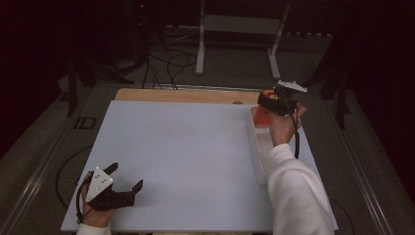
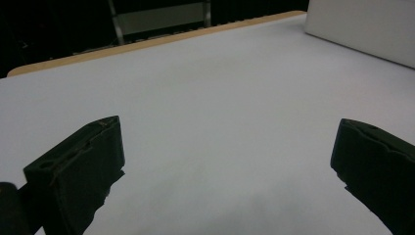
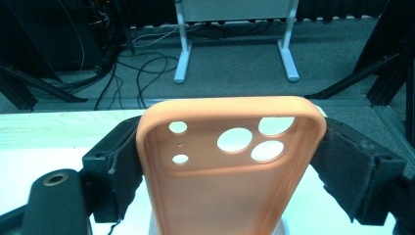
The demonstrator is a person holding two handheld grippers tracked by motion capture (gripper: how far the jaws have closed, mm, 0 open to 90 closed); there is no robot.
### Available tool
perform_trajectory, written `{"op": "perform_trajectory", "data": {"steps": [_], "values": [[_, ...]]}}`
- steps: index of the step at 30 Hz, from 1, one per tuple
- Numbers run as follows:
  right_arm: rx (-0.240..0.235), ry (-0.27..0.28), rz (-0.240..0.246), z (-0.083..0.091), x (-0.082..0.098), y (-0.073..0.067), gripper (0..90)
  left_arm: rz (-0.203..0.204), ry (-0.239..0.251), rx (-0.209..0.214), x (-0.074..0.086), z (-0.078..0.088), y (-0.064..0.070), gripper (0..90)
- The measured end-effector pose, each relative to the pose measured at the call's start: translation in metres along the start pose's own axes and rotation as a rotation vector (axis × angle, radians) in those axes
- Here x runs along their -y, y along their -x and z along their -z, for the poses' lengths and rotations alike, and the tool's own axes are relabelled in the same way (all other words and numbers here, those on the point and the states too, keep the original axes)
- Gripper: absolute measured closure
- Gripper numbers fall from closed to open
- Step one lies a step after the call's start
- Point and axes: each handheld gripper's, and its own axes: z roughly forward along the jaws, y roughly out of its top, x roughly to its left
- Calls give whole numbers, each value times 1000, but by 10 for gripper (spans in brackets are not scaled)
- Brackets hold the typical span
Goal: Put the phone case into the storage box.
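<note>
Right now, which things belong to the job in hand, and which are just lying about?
In the job:
- orange phone case, clamped in the right gripper
- white tray below it

Just about:
- left gripper, jaws open, idle
- white stand behind the table
- floor cables

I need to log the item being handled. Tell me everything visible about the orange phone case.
The orange phone case looks like soft matte silicone, with rounded corners, a raised rim and several round camera cutouts near its top. Its open inner side faces the right gripper's camera. The right gripper clamps its two long edges, holding it above the far end of the white tray at the table's right side.
</note>
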Motion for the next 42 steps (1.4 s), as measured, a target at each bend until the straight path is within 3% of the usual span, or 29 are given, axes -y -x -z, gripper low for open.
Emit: {"op": "perform_trajectory", "data": {"steps": [42], "values": [[14, -52, 7, -11, 15, 0, 167, -1, -1, 2, 0, 0, 1, 2]]}}
